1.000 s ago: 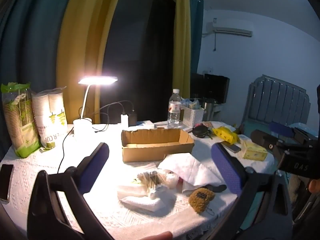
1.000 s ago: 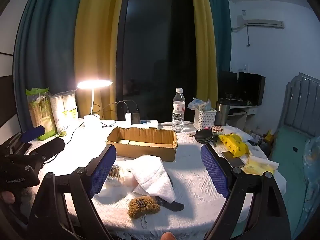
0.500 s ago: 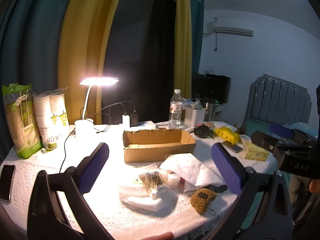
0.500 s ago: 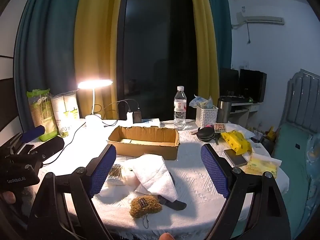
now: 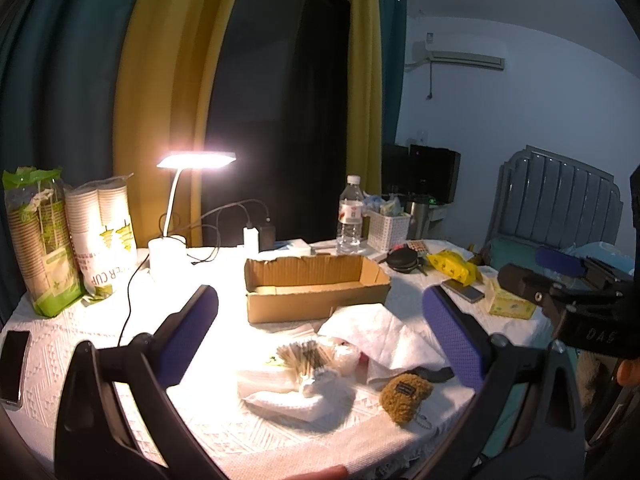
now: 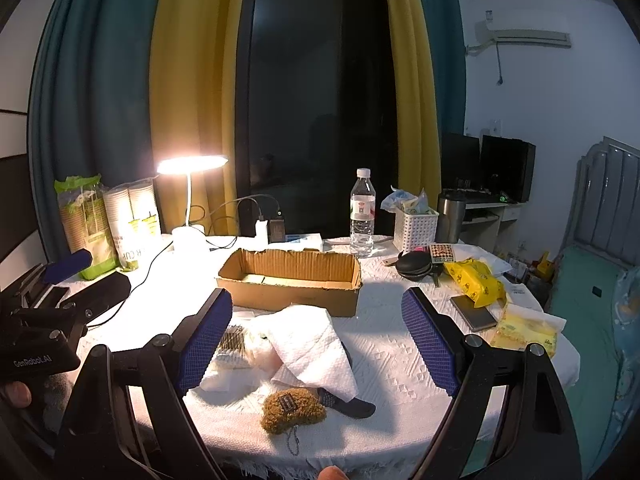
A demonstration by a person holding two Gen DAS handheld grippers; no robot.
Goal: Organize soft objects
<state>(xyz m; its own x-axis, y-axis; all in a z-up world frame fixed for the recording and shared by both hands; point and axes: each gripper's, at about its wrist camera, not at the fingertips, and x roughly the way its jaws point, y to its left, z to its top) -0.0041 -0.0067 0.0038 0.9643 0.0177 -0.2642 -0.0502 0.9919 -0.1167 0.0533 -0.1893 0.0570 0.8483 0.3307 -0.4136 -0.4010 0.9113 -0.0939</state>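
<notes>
An open cardboard box (image 5: 316, 288) (image 6: 292, 278) stands mid-table. In front of it lie a white paper towel (image 5: 380, 340) (image 6: 316, 344), a bag of cotton swabs (image 5: 308, 358) (image 6: 232, 344), a folded white cloth (image 5: 284, 396) and a brown plush keychain (image 5: 404, 396) (image 6: 292, 404) by a black object (image 6: 352, 406). My left gripper (image 5: 320, 332) is open and empty, held above the table's near edge. My right gripper (image 6: 318, 340) is open and empty, also held back from the pile. Each gripper shows at the edge of the other's view.
A lit desk lamp (image 5: 176, 216), stacked paper cups (image 5: 100, 236), a water bottle (image 6: 362, 216), a white basket (image 6: 414, 228), yellow packs (image 6: 476, 280), a phone (image 5: 14, 364) and cables crowd the table (image 6: 400, 360). A bed stands at the right.
Both grippers have pulled back and up slightly; the table items sit a little lower and farther in view. Nothing on the table has moved.
</notes>
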